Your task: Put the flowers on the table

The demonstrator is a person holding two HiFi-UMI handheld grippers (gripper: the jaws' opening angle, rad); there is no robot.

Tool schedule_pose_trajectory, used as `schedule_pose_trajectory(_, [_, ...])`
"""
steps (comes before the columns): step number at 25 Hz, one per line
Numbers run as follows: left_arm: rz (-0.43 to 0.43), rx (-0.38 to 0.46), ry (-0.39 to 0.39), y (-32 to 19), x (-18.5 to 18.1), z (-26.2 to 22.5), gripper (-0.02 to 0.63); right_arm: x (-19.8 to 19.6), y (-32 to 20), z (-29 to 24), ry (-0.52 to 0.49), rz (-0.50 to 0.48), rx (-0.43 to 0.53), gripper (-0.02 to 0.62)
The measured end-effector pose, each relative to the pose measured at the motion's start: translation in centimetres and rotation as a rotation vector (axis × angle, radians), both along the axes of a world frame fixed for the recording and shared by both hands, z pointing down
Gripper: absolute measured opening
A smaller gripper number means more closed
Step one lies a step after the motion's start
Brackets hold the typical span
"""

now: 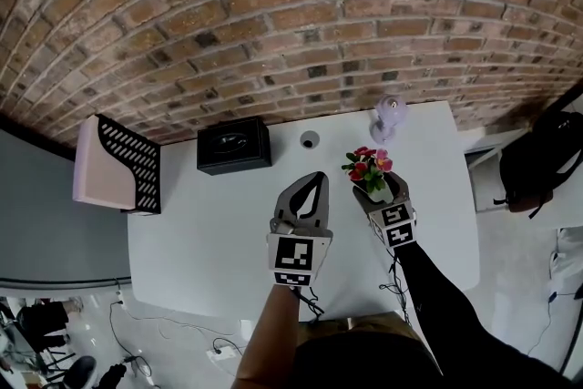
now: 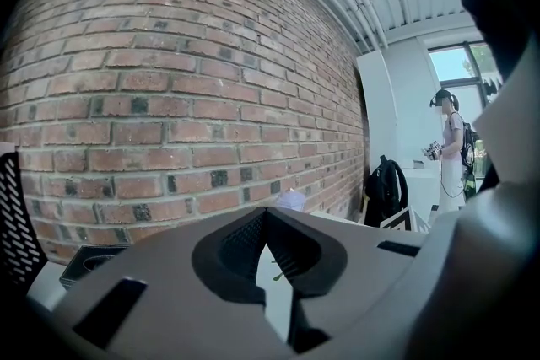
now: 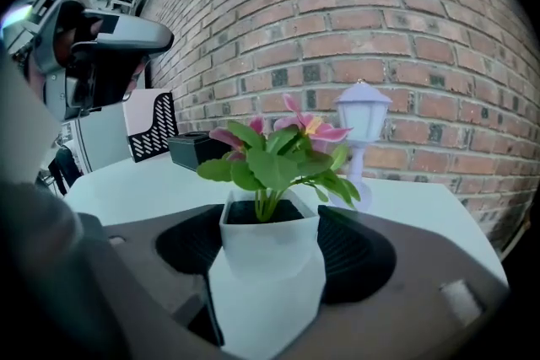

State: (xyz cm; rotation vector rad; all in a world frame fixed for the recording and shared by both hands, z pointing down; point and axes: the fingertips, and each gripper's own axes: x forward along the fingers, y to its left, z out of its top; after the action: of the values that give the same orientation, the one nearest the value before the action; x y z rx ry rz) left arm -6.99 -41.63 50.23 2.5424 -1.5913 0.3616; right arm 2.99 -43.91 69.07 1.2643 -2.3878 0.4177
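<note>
1. Plainly, the right gripper (image 1: 380, 193) has its fingers (image 3: 358, 255) spread wide and pressed on either side of the white flower pot (image 3: 268, 247), below the rim.
2. That flower pot sits just in front of the small white lantern (image 1: 389, 116), on the person's side of it, over the white desk (image 1: 209, 223). Its base is hidden, so I cannot tell whether it touches the desk.
3. Handling, as a judgement: the pot looks small and light. Its wall shows folds and flat facets, so it may be thin and give under a hard squeeze.
4. The pink blossoms (image 3: 308, 126) and broad green leaves (image 3: 270, 166) stand above the rim. They are soft and easily bruised, and they make the load a little top-heavy.
5. Best hold: the pot's wall, mid-height, kept upright, never the stems.
6. The left gripper (image 1: 308, 192) hovers left of the lantern, fingertips together on nothing.
</note>
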Motion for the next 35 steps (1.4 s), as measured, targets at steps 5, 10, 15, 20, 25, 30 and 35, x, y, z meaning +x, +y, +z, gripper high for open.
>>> schedule_pose_trajectory(5, [-0.016, -0.004, 0.003, -0.1, -0.4, 0.2, 0.008, -0.4, 0.1, 0.7, -0.005, -0.005, -0.025, 0.344])
schedule_pose_trajectory(10, [-0.024, -0.007, -0.001, -0.2, -0.7, 0.3, 0.008, -0.7, 0.5, 1.6, -0.003, -0.012, -0.065, 0.344])
schedule_pose_trajectory(15, [-0.038, -0.002, -0.001, -0.4, -1.1, 0.1, 0.008, -1.4, 0.9, 0.9, -0.050, -0.036, -0.056, 0.359])
schedule_pose_trajectory(20, [-0.041, 0.002, -0.001, -0.3, -1.3, -0.2, 0.008, -1.5, 1.4, 0.6, -0.058, -0.057, -0.055, 0.397])
schedule_pose_trajectory(25, [-0.045, 0.001, -0.003, 0.4, -1.4, -0.5, 0.008, -0.6, 2.6, -0.2, -0.072, -0.038, -0.055, 0.397])
schedule_pose_trajectory(30, [-0.045, 0.012, -0.006, 1.2, -1.3, -1.3, 0.008, 1.2, 4.1, -1.5, -0.079, 0.003, -0.044, 0.397])
schedule_pose_trajectory(35, [-0.049, 0.033, -0.013, 2.1, -1.2, -2.2, 0.008, 2.5, 5.0, -4.5, -0.112, 0.031, 0.022, 0.397])
